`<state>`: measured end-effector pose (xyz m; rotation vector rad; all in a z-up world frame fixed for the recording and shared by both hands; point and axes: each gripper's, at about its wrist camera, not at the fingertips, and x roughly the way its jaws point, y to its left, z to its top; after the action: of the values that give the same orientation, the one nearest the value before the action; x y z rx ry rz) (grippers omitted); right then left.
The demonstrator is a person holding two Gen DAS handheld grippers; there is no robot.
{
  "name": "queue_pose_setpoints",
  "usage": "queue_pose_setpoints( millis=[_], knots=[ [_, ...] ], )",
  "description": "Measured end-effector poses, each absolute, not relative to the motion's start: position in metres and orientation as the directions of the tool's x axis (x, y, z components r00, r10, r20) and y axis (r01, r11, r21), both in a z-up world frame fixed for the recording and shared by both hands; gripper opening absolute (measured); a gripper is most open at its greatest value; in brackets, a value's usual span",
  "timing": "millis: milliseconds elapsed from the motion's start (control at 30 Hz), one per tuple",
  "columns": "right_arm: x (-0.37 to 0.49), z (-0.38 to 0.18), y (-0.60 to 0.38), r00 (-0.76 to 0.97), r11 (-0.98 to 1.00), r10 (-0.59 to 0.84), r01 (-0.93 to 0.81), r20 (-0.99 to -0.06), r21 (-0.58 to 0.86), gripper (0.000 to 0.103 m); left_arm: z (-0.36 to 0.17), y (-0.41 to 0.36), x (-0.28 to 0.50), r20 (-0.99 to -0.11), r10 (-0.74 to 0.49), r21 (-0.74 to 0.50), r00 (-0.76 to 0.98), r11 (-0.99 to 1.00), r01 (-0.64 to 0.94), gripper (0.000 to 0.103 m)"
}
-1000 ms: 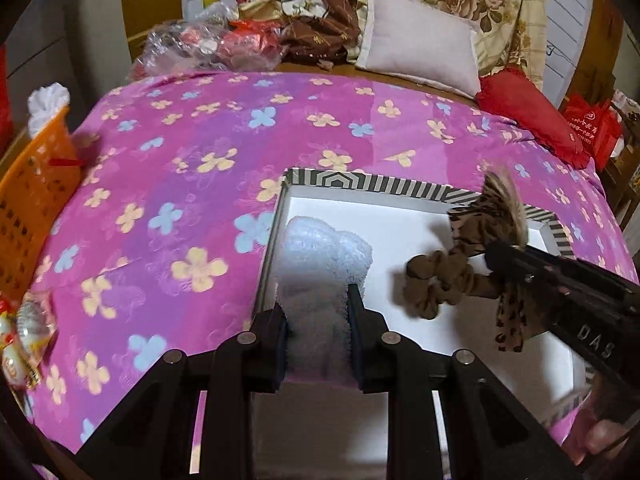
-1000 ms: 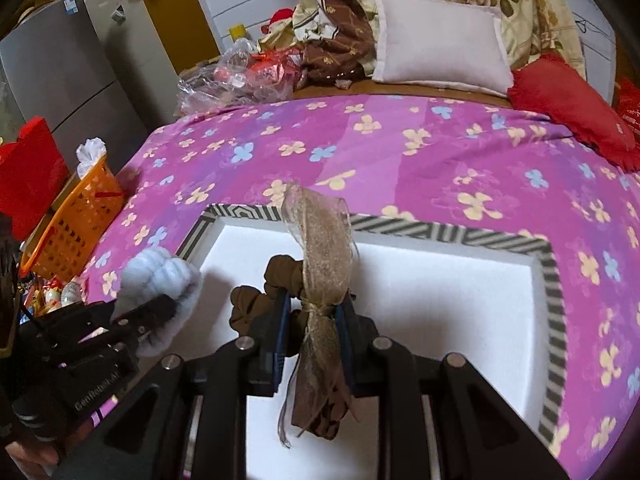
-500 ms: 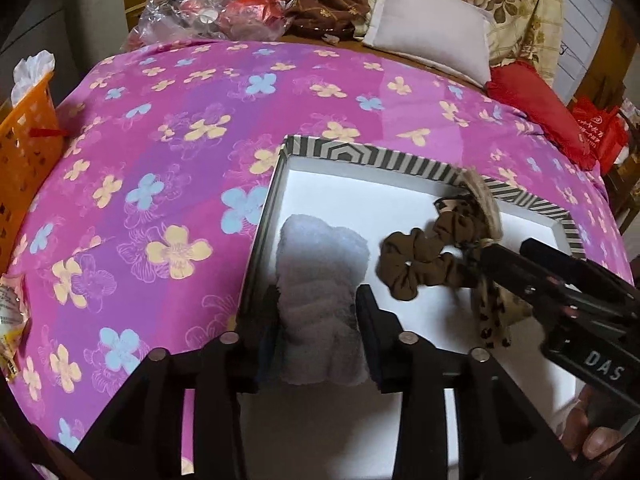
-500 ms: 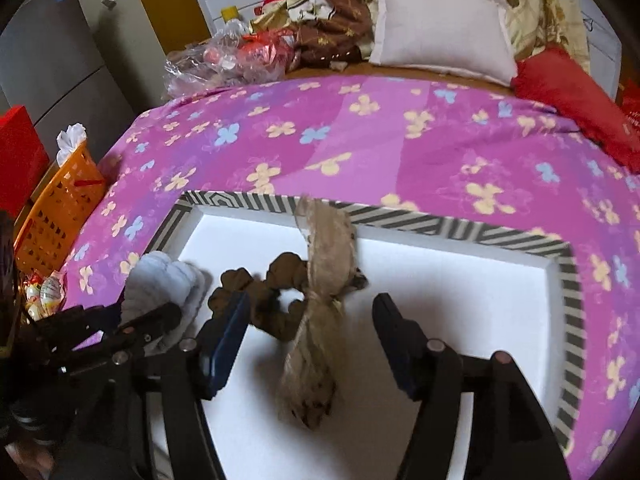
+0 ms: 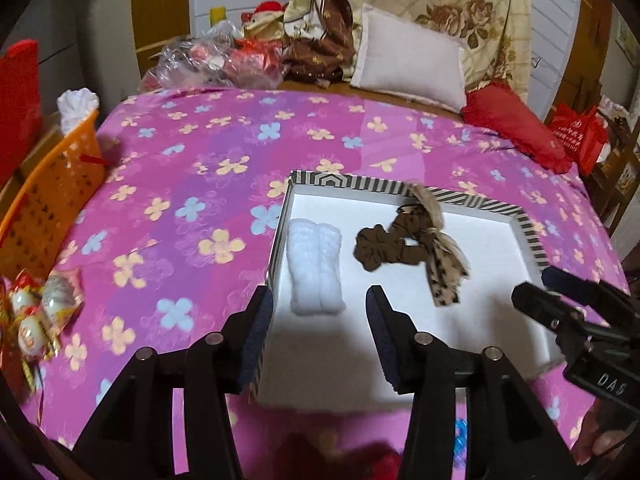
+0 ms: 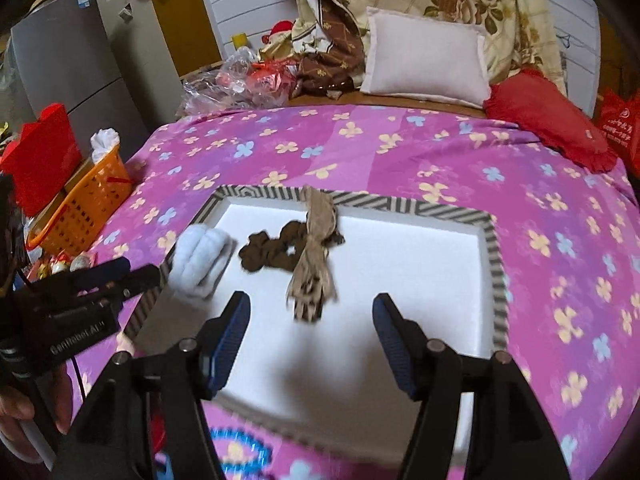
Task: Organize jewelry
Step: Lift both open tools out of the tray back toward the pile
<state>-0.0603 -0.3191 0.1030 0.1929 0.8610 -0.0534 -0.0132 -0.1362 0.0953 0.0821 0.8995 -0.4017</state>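
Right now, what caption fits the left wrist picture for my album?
Open left gripper hangs over a striped-rim white tray holding a fluffy white scrunchie and a brown leopard-bow scrunchie.

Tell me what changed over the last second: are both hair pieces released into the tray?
Yes. The left gripper let go of the white fluffy scrunchie, and the right gripper let go of the brown scrunchie with the leopard ribbon. Both sets of jaws have just been opening and have drawn back, nothing between them. Both pieces lie where set in the striped-rim tray.

The right gripper (image 5: 560, 296) reads "DAS"; the left gripper (image 6: 132, 276), "GenRobot.AI".
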Motion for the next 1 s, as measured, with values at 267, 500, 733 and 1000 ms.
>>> queue_pose_setpoints(
  millis=[267,500,733,1000],
  knots=[
    [-0.126,0.119,-0.303,0.681,0.976,0.037,0.131,-0.732,0.172,0.071,0.114,-0.117,-0.072,-0.746,-0.282,-0.062,0.603,0.931,0.360,0.041],
    [-0.173,0.129,-0.285,0.698,0.984,-0.002,0.130,-0.716,0.124,0.075,0.119,-0.104,-0.122,-0.726,-0.256,-0.014,0.638,0.933,0.359,0.041],
    [-0.215,0.133,-0.271,0.710,0.989,-0.027,0.122,-0.704,0.085,0.081,0.119,-0.095,-0.159,-0.723,-0.258,-0.010,0.641,0.932,0.363,0.041],
    [-0.253,0.133,-0.270,0.711,0.991,-0.049,0.124,-0.701,0.056,0.081,0.110,-0.085,-0.189,-0.725,-0.252,-0.009,0.641,0.934,0.357,0.041]
  ],
)
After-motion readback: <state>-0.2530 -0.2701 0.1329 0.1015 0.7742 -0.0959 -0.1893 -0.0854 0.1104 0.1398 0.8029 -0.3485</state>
